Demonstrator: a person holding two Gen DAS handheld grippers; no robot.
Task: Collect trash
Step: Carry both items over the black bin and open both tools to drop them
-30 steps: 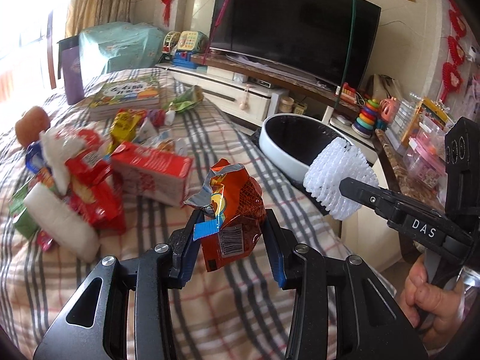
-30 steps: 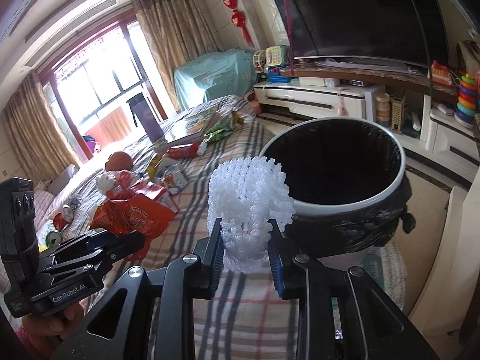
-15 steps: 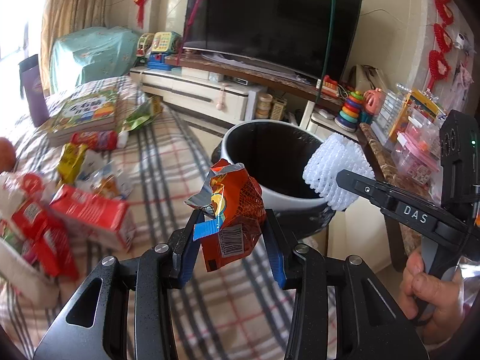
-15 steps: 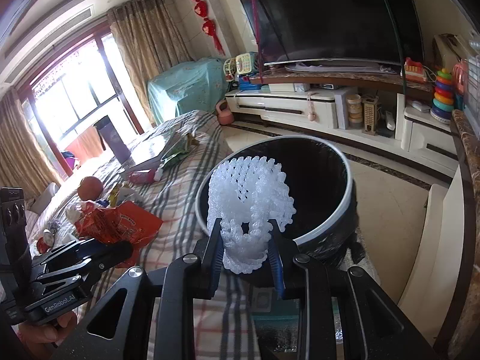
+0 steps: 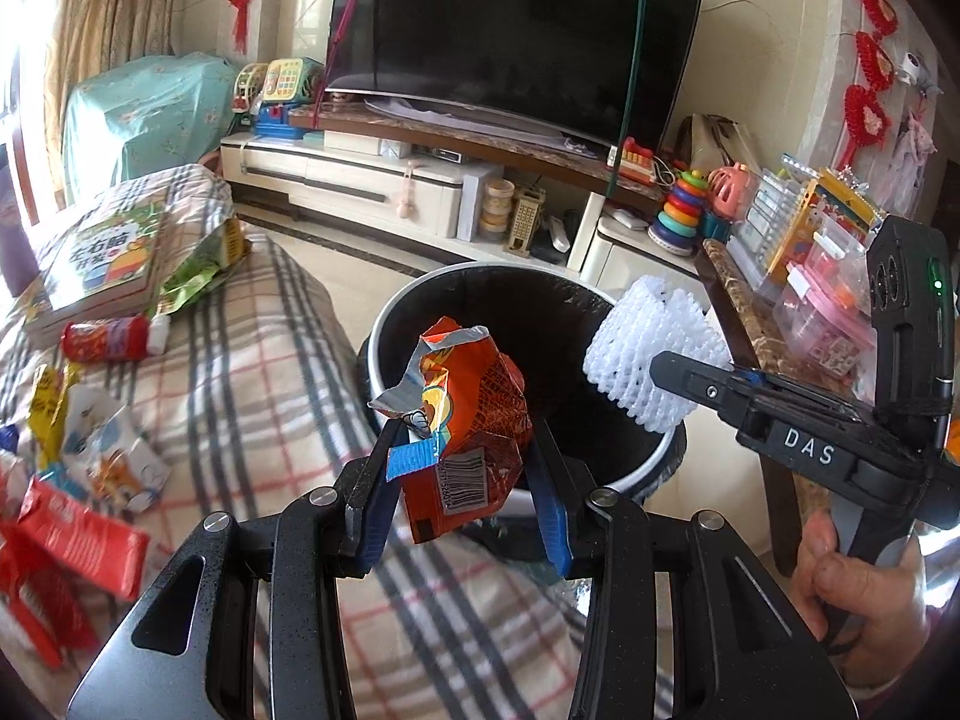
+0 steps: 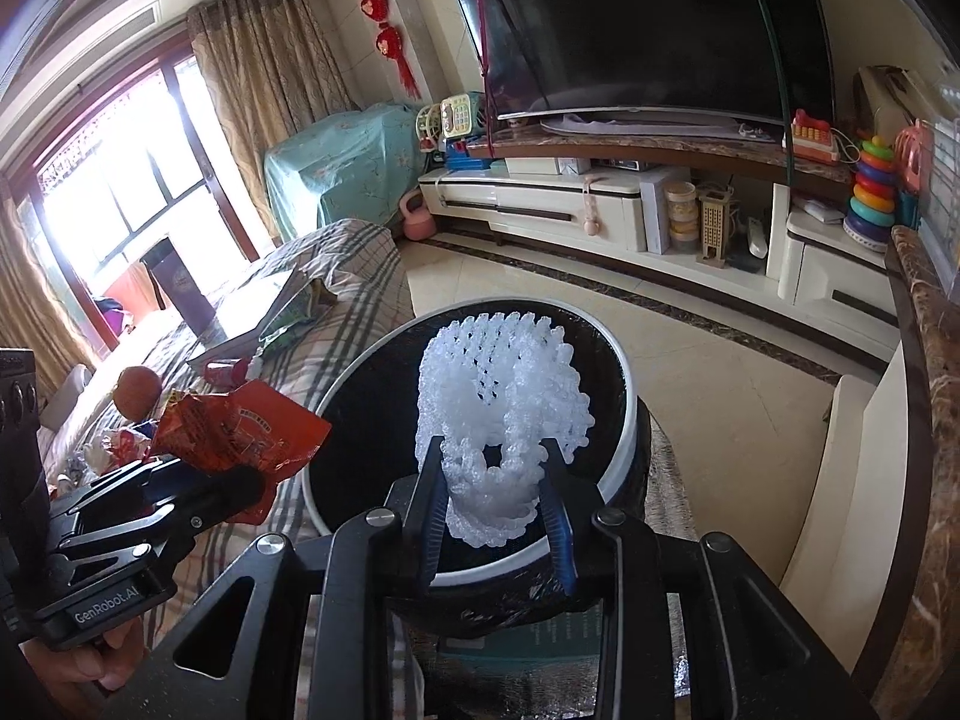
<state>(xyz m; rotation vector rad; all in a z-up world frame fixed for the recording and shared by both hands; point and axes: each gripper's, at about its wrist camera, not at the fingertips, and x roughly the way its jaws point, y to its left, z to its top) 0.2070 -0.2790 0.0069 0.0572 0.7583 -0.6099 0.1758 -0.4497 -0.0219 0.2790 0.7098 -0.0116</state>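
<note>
Clamped between the blue pads of the left hand-held gripper (image 5: 462,474), a crumpled orange snack wrapper (image 5: 471,420) is held at the near rim of the black-lined trash bin (image 5: 420,300). A white foam fruit net (image 6: 501,420) is pinched by the right hand-held gripper (image 6: 498,516) and is held above the bin's opening. More wrappers, seemingly a red carton (image 5: 78,540) among them, are left on the plaid-covered bed (image 5: 252,372) to the left.

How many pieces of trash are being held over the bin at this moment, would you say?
2: the orange snack wrapper in the left gripper, near the bin rim, and the white foam net in the right gripper, above its opening.
</note>
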